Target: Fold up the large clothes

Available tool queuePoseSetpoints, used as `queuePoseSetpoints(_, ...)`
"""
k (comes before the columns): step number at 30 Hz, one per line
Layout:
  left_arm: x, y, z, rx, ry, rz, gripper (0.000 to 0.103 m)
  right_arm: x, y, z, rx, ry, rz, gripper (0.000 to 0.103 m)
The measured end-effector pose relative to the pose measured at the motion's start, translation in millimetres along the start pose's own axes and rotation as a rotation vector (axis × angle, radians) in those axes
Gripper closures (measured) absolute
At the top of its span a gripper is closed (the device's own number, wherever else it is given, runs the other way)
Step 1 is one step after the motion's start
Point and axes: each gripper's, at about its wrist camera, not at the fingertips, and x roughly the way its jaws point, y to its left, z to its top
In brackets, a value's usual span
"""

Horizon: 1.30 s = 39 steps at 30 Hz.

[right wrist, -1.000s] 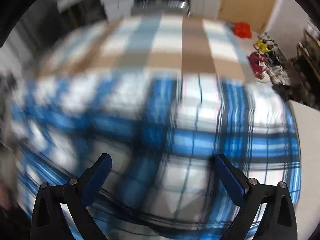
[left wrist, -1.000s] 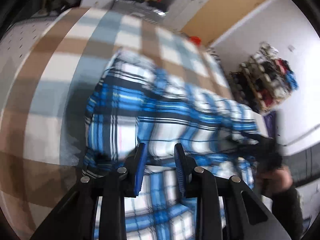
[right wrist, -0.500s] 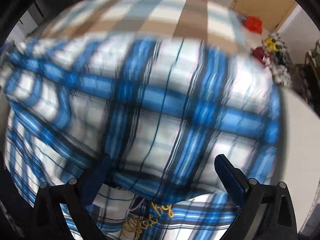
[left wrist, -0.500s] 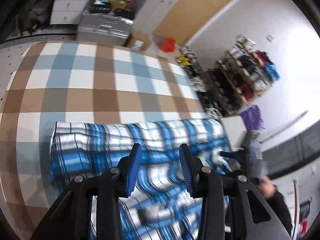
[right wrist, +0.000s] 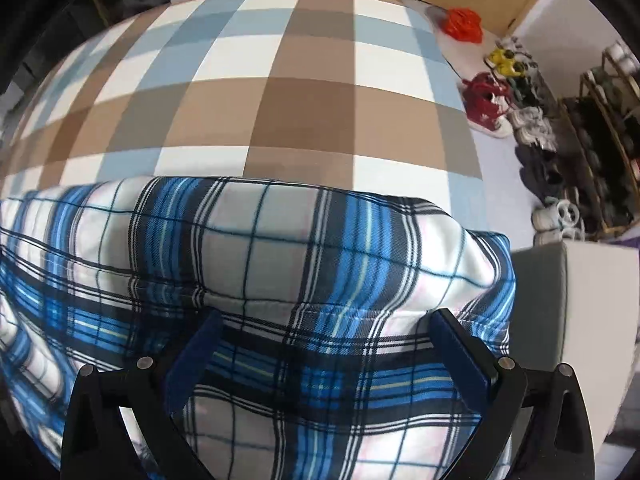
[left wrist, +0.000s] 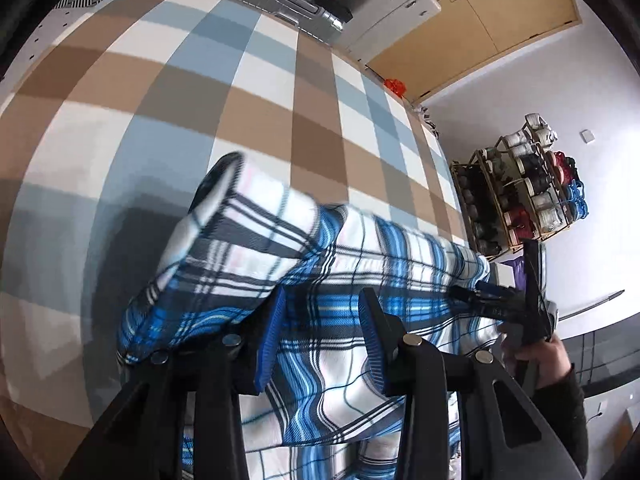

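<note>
A blue, white and black plaid garment (left wrist: 320, 264) lies folded over on a bed with a brown, blue and white checked cover (left wrist: 224, 92). My left gripper (left wrist: 320, 340) hovers over the garment's near part, jaws apart with nothing between them. My right gripper (right wrist: 324, 356) is wide open above the garment (right wrist: 288, 248), just behind its folded upper layer. The right gripper also shows in the left wrist view (left wrist: 500, 300), held by a hand at the garment's right end.
The checked cover (right wrist: 304, 92) stretches beyond the garment. A grey box (right wrist: 560, 300) stands at the bed's right side. Shoes and a rack (right wrist: 592, 148) line the floor on the right. A suitcase (left wrist: 288, 4) and drawers stand past the bed's far end.
The garment's upper layer has been brought over and laid down in a fold. Both grippers have come in low over the cloth and the blur has gone. The jaws of both stay apart.
</note>
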Motion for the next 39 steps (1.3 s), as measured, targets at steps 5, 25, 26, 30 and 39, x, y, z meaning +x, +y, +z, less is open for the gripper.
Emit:
queuePoseSetpoints(5,3.1,6.0,-7.9,0.008,-0.027,-0.012,0.073,-4.8,-6.7,-11.9,-0.017,-0.036,0.023,0.0)
queuePoseSetpoints(25,12.2,-15.3,5.4,0.119,0.061,0.115,0.073,-3.2,28.8,-8.9,-0.087,-0.079,0.025,0.0)
queuePoseSetpoints(26,14.3,-19.0,11.1,0.123,0.09,0.136,0.073,-0.7,27.8,-3.9,-0.072,-0.073,0.035,0.0)
queuePoseSetpoints(30,17.5,-20.0,22.8,0.146,0.095,0.208,0.076,3.4,34.4,19.7,-0.095,-0.095,0.02,0.0)
queuePoseSetpoints(39,37.1,-20.1,83.2,0.196,0.101,0.349,0.076,15.2,42.7,75.3,-0.106,-0.136,0.016,0.0)
